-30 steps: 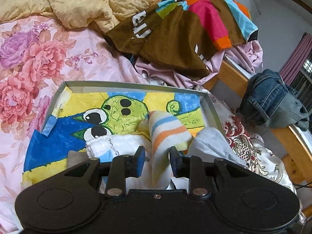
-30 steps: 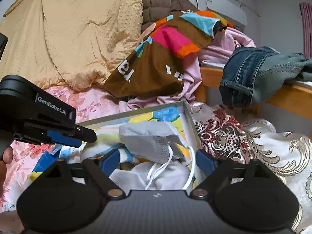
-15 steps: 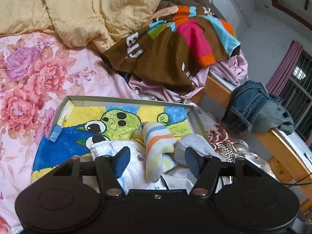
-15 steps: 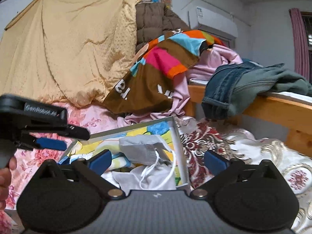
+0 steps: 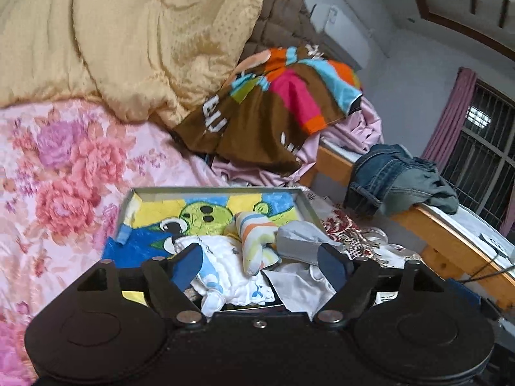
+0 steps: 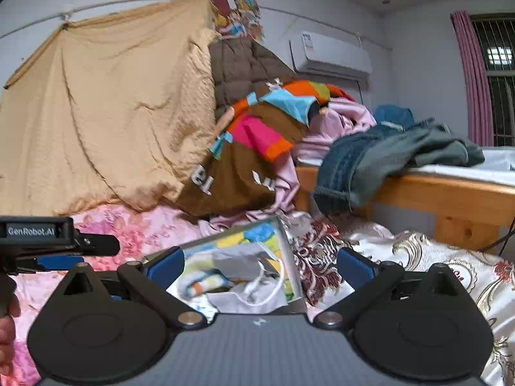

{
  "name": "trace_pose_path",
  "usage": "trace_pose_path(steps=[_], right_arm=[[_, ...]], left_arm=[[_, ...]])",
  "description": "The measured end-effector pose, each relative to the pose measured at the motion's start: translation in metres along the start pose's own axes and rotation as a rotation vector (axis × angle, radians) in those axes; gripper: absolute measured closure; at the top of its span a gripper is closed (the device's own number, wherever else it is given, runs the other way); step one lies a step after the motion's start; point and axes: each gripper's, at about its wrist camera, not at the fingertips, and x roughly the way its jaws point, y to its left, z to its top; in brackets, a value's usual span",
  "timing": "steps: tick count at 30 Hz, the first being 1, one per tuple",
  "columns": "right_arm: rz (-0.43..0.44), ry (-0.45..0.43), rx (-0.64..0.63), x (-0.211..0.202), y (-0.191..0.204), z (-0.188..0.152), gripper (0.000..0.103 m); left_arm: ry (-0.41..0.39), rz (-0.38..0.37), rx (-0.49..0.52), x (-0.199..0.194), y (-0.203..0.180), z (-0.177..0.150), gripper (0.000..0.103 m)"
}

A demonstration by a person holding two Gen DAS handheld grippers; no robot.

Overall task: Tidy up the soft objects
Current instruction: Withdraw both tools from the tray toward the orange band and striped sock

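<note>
A shallow grey tray [image 5: 222, 190] with a cartoon-printed lining lies on the floral bed sheet [image 5: 64, 173]. In it lie a striped sock [image 5: 256, 238], white baby cloth [image 5: 225, 267] and a grey face mask [image 5: 299, 241]. My left gripper [image 5: 261, 267] hovers above the tray's near end, jaws opening, nothing between the pads. In the right wrist view the tray [image 6: 291, 263] sits lower and farther off, with the mask's white straps [image 6: 267, 280] showing. My right gripper [image 6: 260, 265] stands wide open and empty. The left gripper [image 6: 48, 241] shows at that view's left edge.
A yellow quilt [image 5: 128, 41] and a brown multicoloured blanket [image 5: 267, 119] pile up behind the tray. Jeans [image 6: 379, 160] hang over a wooden bed frame [image 6: 450, 199] on the right. A brocade cover [image 6: 434, 263] lies below it. A hand [image 6: 6, 328] holds the left gripper.
The left gripper let go of the striped sock, which now lies in the tray, and its jaws spread. Both grippers pulled back and up from the tray; the right jaws widened slightly.
</note>
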Motion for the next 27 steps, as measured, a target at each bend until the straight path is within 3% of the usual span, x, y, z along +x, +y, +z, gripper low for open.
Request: trace_pose_path(steps=[12, 27], right_arm=[[0.014, -0.036, 0.001, -0.074, 0.015, 0.007, 0.0], [-0.065, 0.041, 0.016, -0.155, -0.018, -0.043, 0.0]], left_arm=[[-0.034, -0.028, 0.043, -0.072, -0.021, -0.023, 0.015], [-0.001, -0.083, 0.06, -0.129, -0.053, -0.078, 0.007]])
